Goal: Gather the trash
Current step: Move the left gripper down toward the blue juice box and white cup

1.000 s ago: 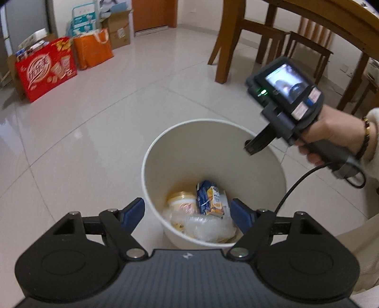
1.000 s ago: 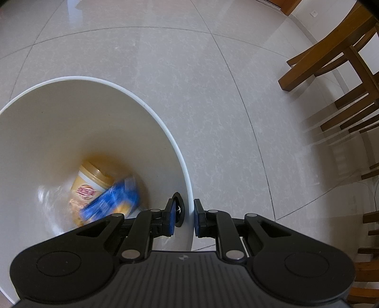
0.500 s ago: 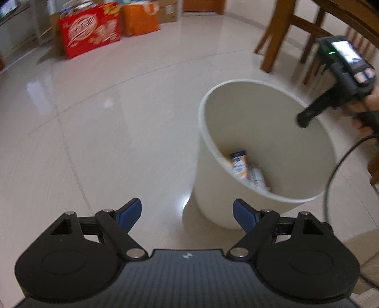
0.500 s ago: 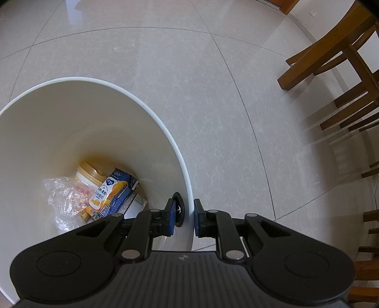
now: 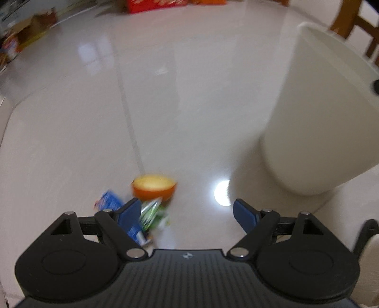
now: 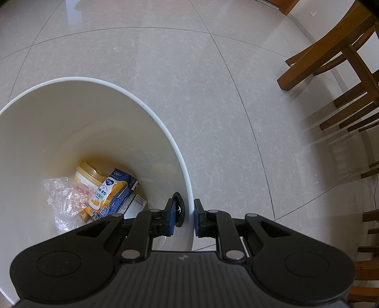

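Note:
My right gripper (image 6: 184, 219) is shut on the rim of the white bin (image 6: 151, 113), one finger inside, one outside. Inside lie a blue carton (image 6: 113, 192), a yellow-lidded cup (image 6: 88, 171) and a clear plastic bag (image 6: 65, 201). In the blurred left wrist view my left gripper (image 5: 187, 213) is open and empty above the floor. Just beyond its left finger lie an orange peel (image 5: 154, 189), a green wrapper (image 5: 151, 213) and a blue wrapper (image 5: 110, 202). The bin (image 5: 319, 123) stands to their right.
Pale tiled floor (image 6: 213, 83) all around. Wooden chair legs (image 6: 331, 66) stand at the right. A red box (image 5: 154, 3) and other cartons sit far back along the wall in the left wrist view.
My left gripper swung away from the bin, left and down toward the floor, bringing the orange peel and wrappers into view. The right gripper kept its hold on the rim.

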Motion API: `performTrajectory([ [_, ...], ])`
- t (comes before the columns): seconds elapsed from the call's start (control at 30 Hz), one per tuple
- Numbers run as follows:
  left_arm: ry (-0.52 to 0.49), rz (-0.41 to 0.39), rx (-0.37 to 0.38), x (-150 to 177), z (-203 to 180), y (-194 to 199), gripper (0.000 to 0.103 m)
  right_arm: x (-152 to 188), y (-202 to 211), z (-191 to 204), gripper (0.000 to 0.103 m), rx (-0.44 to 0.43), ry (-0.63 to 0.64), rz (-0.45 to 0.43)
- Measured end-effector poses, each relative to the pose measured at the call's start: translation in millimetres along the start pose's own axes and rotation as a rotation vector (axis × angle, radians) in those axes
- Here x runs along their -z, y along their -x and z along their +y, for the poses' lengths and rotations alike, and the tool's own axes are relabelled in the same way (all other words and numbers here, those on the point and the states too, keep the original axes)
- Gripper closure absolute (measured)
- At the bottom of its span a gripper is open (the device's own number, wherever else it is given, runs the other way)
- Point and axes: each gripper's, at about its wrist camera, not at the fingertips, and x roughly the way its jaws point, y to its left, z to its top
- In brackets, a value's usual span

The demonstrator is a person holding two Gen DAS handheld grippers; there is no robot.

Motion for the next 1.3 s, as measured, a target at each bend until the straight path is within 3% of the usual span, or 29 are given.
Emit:
performTrajectory([
  [0.13,0.141,0.062,-0.011,23.4,21.6,-26.3,0.019,-0.4,-0.3,0.8,0.084,0.001,0.000,0.000],
  [0.37,0.229,0.067,-0.064,46.5,37.7,-55.0,0.019,-1.5,-0.4,1.8,0.083,0.006,0.000,0.001],
  [0.5,0.325,0.077,-0.044,62.7,39.7,-59.8,0.029,-1.4,-0.2,2.3,0.083,0.008,0.002,-0.001],
  [0.67,0.307,0.078,-0.031,74.2,27.1,-70.0,0.038,-1.9,-0.5,2.9,0.083,0.012,0.002,-0.001],
  [1.03,0.303,0.010,-0.044,64.0,20.0,-90.8,0.043,-0.8,-0.4,2.2,0.083,0.012,0.005,-0.005],
  [1.3,0.359,0.005,-0.089,62.9,28.7,-99.2,0.059,-0.8,-0.6,2.6,0.083,0.013,0.006,-0.006],
])
